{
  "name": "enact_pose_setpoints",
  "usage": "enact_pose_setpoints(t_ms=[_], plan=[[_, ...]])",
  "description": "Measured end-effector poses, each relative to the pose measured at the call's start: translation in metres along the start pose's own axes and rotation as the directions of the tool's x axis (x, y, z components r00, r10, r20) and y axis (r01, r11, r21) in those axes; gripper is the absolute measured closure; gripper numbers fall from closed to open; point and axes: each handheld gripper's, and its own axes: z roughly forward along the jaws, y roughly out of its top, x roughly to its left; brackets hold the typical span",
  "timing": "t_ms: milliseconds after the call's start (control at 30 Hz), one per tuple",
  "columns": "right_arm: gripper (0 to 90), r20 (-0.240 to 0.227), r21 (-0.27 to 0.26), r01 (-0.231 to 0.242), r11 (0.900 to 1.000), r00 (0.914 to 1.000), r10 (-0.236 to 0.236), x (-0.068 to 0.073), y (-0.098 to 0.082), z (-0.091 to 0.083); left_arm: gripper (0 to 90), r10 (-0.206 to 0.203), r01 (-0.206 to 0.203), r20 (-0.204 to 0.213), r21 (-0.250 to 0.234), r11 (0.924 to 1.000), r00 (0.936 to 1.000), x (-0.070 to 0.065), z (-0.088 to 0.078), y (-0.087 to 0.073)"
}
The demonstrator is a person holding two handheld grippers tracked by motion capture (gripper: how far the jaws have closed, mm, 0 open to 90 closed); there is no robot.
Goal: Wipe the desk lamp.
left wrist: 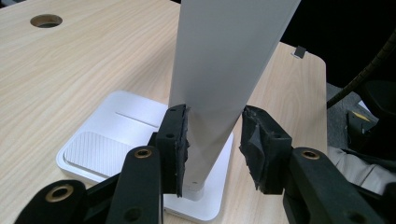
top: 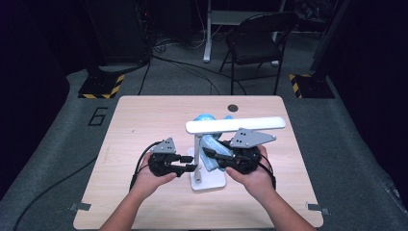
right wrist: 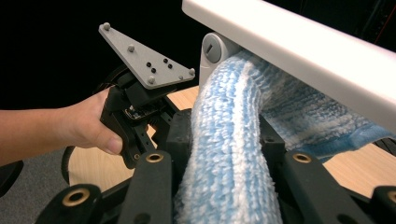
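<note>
High view: a wooden table is seen with broad bare room on the far and left sides, while a white desk lamp stands toward the near edge, base flat. The lamp's upright post is flanked by the left gripper, one pad touching, the other just clear. A blue cloth is clamped in the nearly closed right gripper, pressed under the lamp's bar beside the hinge.
</note>
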Motion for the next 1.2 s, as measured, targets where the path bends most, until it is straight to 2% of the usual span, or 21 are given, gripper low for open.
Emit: enact_pose_setpoints(t_ms=[67,433,533,600,800,1000,1200], plan=[[66.1,-0.003,-0.003,-0.013,1.000,0.9999,0.013,0.000,-0.002,0.000,61.1,-0.002,0.002,0.002,0.002,1.0000,1.0000,0.000,0.000,0.000],[66.8,-0.010,0.005,-0.011,1.000,0.9999,0.011,0.001,-0.013,0.008,61.1,-0.009,0.009,0.000,-0.006,0.9999,1.0000,0.000,0.000,-0.001],[66.9,-0.011,0.031,-0.017,0.999,0.9998,0.017,0.003,-0.022,0.013,61.2,-0.007,0.007,0.001,0.002,1.0000,1.0000,0.001,0.000,-0.002],[66.9,-0.010,0.050,-0.016,0.999,0.9998,0.017,0.004,-0.029,0.016,61.3,-0.001,0.001,-0.013,-0.002,1.0000,0.9999,0.001,0.001,-0.002],[67.0,-0.027,0.095,-0.031,0.995,0.9991,0.034,0.004,-0.049,0.025,61.5,-0.010,0.010,0.004,0.010,0.9999,0.9999,0.000,0.001,-0.002],[67.1,-0.035,0.128,-0.035,0.991,0.9986,0.039,0.002,-0.064,0.032,61.9,-0.003,0.003,0.002,0.008,1.0000,1.0000,0.001,0.002,-0.002],[67.1,-0.044,0.181,-0.057,0.982,0.9969,0.066,0.002,-0.078,0.038,62.7,0.000,0.000,0.004,0.012,0.9999,1.0000,0.001,0.001,-0.002]])
